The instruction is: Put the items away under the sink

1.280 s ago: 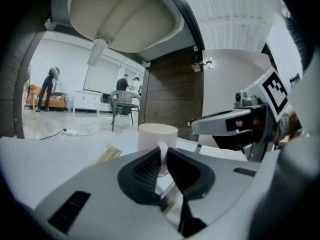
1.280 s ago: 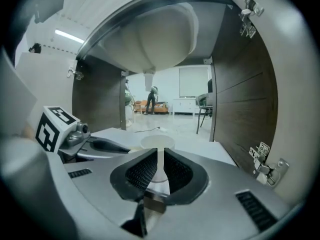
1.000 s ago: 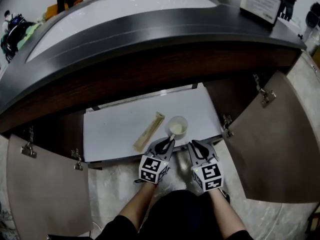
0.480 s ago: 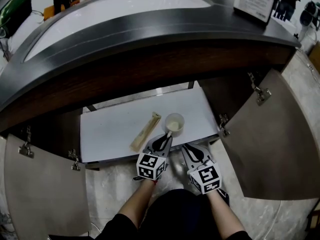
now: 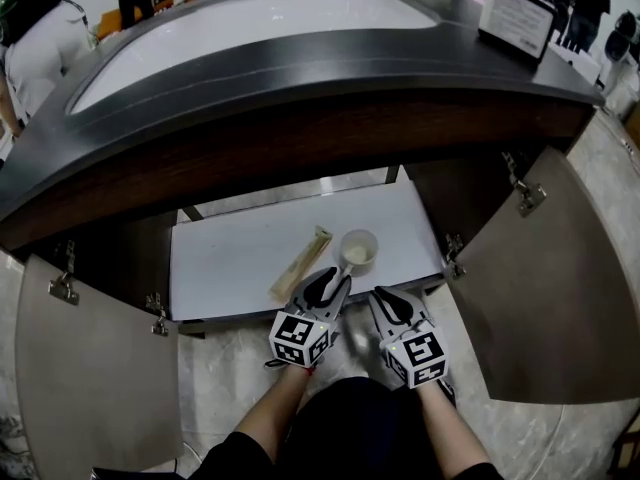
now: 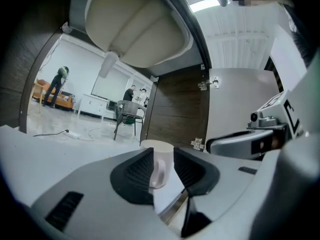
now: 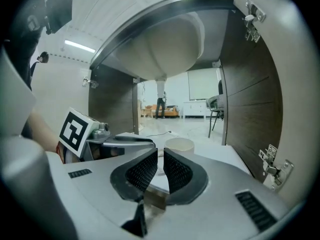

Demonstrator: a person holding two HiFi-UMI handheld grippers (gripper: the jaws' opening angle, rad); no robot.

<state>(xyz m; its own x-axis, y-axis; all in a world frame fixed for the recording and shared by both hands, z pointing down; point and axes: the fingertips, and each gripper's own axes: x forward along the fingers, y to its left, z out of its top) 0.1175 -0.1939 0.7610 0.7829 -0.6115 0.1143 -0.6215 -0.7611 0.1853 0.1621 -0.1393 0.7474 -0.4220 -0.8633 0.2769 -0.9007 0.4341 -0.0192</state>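
A white mug stands upright near the front edge of the white shelf under the sink. A beige packet of chopsticks lies beside it on the left. My left gripper points at the mug from the front. Its jaws have just been opening and stand open on either side of the mug's handle without pressing it. My right gripper hovers at the shelf's front edge, right of the mug. Its jaws are shut with only a thin slit and hold nothing.
Both cabinet doors stand wide open, the left one and the right one. The sink basin and its drain pipe hang over the shelf, and the dark countertop juts out above. The cabinet's back is open to the room.
The left gripper's jaws have spread apart around the mug's handle, and that gripper has lifted slightly. The mug and the packet stay in place on the shelf. The right gripper has barely moved.
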